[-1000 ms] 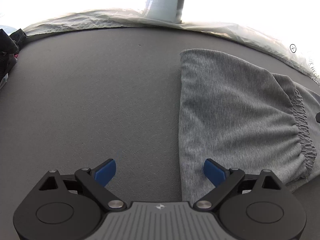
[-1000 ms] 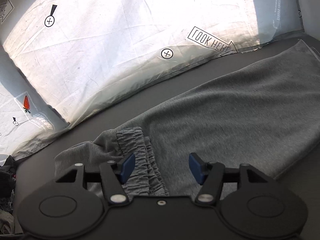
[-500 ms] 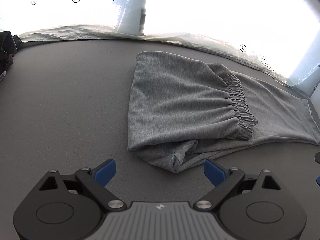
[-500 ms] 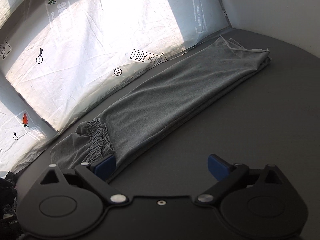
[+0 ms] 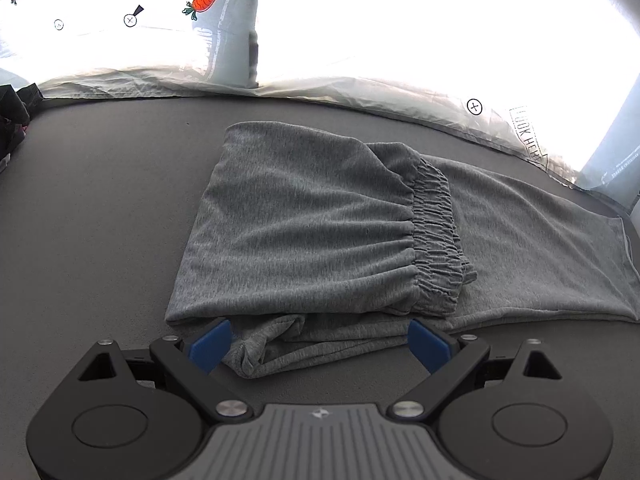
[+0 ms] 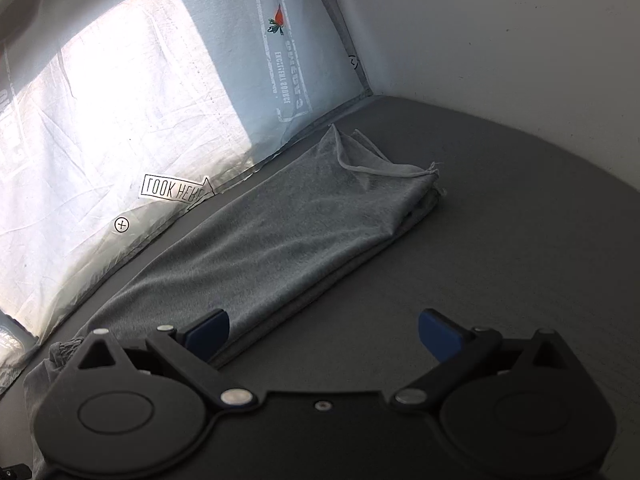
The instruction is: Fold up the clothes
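We see grey trousers point(image 5: 304, 232) lying on the dark table point(image 5: 100, 200), their waist end folded over the legs. Only the left wrist view shows the gathered waistband point(image 5: 434, 240); our left gripper point(image 5: 320, 346) gapes wide at the fold's near edge. The right view shows the hem point(image 6: 384, 168) instead; our right gripper point(image 6: 324, 334) is spread wide, holding nothing.

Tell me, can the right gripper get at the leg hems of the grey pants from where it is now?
Probably yes. The right gripper is open, and nothing lies on the dark mat between it and the leg hems of the grey pants.
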A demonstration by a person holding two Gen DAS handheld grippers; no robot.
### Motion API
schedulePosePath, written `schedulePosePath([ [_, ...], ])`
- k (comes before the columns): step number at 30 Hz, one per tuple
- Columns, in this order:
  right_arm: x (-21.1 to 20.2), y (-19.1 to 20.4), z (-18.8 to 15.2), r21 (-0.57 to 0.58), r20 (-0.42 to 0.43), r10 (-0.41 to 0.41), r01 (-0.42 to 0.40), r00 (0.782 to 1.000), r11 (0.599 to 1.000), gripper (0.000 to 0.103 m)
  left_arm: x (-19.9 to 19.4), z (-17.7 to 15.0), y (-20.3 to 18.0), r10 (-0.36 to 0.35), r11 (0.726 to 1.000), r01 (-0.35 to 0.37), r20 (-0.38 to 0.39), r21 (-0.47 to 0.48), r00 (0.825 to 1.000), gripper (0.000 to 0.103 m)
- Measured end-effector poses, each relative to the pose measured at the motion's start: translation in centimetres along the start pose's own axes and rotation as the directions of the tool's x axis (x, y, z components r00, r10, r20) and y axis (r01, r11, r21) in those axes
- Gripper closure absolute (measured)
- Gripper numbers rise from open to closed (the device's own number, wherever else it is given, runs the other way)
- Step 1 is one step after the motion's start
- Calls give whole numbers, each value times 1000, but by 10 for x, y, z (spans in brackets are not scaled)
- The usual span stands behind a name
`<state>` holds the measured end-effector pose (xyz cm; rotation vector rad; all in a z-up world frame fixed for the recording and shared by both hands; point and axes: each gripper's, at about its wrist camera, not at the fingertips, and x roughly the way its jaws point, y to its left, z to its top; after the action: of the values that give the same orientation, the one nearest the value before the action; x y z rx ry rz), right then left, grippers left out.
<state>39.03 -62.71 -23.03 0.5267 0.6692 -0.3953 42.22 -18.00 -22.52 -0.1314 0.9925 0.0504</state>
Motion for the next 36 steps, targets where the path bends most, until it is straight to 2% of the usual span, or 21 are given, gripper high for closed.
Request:
schedulePosePath([
  [6,64,-43,39,2,57,-149,149,987,989,1,44,35,-22,81,996,-81,1,41,997,8],
  [9,87,-47,49,-80,110,-208,217,972,973,1,64,49,-30,137,990,-137,-2,23,991,8],
  [12,103,-43,51,-206,144,-228,254,963,945,1,80,57,-38,160,987,-160,-6,35,987,8],
  [15,112,-43,52,-232,146,-183,213,972,949,2,97,58,-49,194,978,-191,-34,88,980,8],
  [17,117,-42,53,-218,129,-158,184,979,959,9,106,55,-54,219,970,-212,-47,118,975,8],
  [19,117,-40,53,-214,134,-168,194,977,957,13,110,54,-57,246,964,-240,-41,110,968,5],
  [20,117,-39,52,-219,142,-177,205,974,954,19,112,55,-56,251,964,-246,-46,100,967,3],
  [23,117,-37,55,-216,139,-171,199,975,956,29,114,56,-49,245,969,-242,-72,57,967,0],
  [24,117,-36,56,-216,134,-163,190,977,958,37,115,56,-44,228,974,-227,-82,26,970,0],
  [25,116,-34,58,-221,127,-140,166,982,961,45,116,55,-40,210,977,-212,-92,-6,973,0],
  [26,117,-33,59,-217,118,-116,140,986,966,59,116,55,-35,192,980,-196,-100,-39,976,0],
  [27,117,-34,61,-199,110,-102,123,989,972,65,117,54,-30,173,981,-181,-109,-71,979,0],
  [28,116,-34,63,-182,103,-89,106,991,978,69,117,54,-30,170,981,-179,-111,-76,979,0],
  [29,116,-36,65,-149,92,-65,78,994,986,81,117,54,-30,171,981,-179,-111,-74,979,0],
  [30,118,-45,67,-44,71,7,-4,997,999,95,117,55,-31,171,981,-180,-112,-72,979,0],
  [31,119,-55,70,63,58,80,-84,995,994,95,117,55,-31,172,981,-181,-113,-71,979,0],
  [32,121,-65,71,178,55,158,-166,986,970,95,117,55,-32,173,981,-181,-114,-69,978,0],
  [33,126,-77,69,316,71,246,-256,967,914,96,117,55,-32,173,981,-182,-114,-67,978,0],
  [36,132,-85,63,499,150,388,-408,909,764,96,118,57,-28,151,984,-161,-125,-77,981,0],
])
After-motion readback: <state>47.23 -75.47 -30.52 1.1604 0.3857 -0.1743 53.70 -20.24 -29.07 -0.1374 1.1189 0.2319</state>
